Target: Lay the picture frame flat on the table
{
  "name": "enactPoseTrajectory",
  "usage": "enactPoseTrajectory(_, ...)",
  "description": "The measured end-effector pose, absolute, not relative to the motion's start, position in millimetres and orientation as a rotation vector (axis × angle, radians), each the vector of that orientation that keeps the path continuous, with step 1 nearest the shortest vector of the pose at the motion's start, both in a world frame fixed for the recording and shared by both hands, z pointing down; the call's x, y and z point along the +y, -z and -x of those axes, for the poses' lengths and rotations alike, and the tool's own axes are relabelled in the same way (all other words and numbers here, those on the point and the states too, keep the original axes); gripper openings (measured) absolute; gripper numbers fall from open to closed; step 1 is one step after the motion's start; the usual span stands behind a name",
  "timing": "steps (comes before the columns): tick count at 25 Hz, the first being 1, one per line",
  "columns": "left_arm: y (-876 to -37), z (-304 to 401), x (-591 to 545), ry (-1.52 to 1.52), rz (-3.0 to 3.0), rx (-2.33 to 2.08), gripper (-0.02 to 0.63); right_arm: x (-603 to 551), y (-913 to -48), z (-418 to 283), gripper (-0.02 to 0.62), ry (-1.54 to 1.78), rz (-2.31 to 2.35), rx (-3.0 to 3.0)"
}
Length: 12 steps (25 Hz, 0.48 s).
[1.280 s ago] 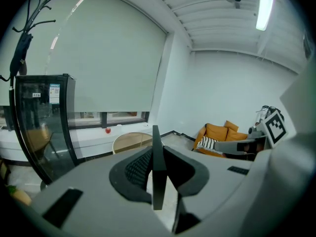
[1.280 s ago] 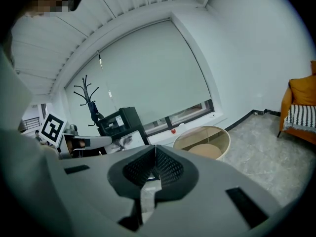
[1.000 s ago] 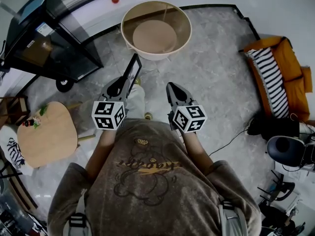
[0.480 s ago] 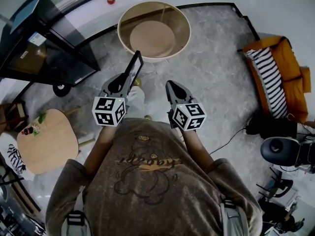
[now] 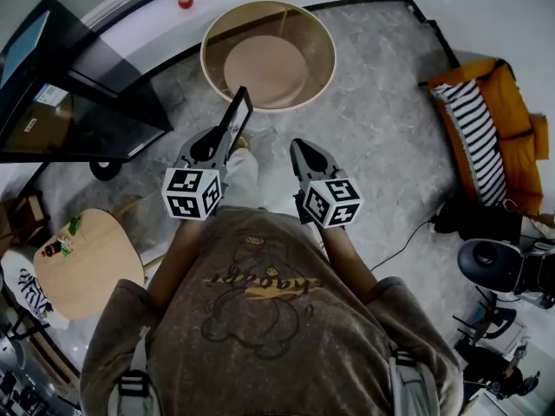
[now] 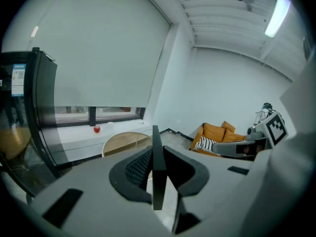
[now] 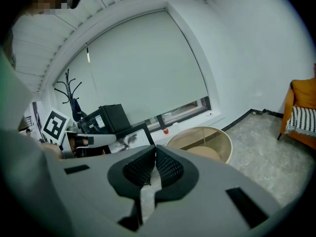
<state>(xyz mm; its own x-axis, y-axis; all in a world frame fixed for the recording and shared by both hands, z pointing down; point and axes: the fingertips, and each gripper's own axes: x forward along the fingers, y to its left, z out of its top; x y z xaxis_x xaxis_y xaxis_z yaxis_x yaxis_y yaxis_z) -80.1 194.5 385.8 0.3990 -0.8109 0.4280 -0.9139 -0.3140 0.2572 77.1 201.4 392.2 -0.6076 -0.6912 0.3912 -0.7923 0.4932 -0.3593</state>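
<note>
head view is showing the left tongs [image 5: 224,139] clamping the picture frame [image 5: 237,120] upright, edge-on, at frame centre, not yet over the round tabletop [image 5: 264,63] at upper centre. right tongs [image 5: 300,152] are hanging clenched, empty. reaching the tabletop and laying it flat are seemingly still waiting.

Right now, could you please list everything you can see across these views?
picture frame: one, black, held on edge in the left gripper
round table: one, beige, on the floor ahead of the grippers
side table: one, light wood, lower left
cabinet: one, black, left
sofa: one, orange, right
cushion: one, black and white stripes, on the sofa
ball: one, red, on the window ledge
left gripper: one, grey, shut on the picture frame
right gripper: one, grey, shut, empty
</note>
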Motion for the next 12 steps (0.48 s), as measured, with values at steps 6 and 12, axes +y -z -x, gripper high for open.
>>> enactPoseTrajectory(6,-393,93,146,-0.315,-2.193,-1.448,0.081,156,-398,-62,0.02,-0.789,-1.271,-2.513)
enactPoseTrajectory(12,-389,107,97,-0.324,-2.19,-1.42,0.081,112,-391,-43,0.02,-0.804,-1.269,-2.497)
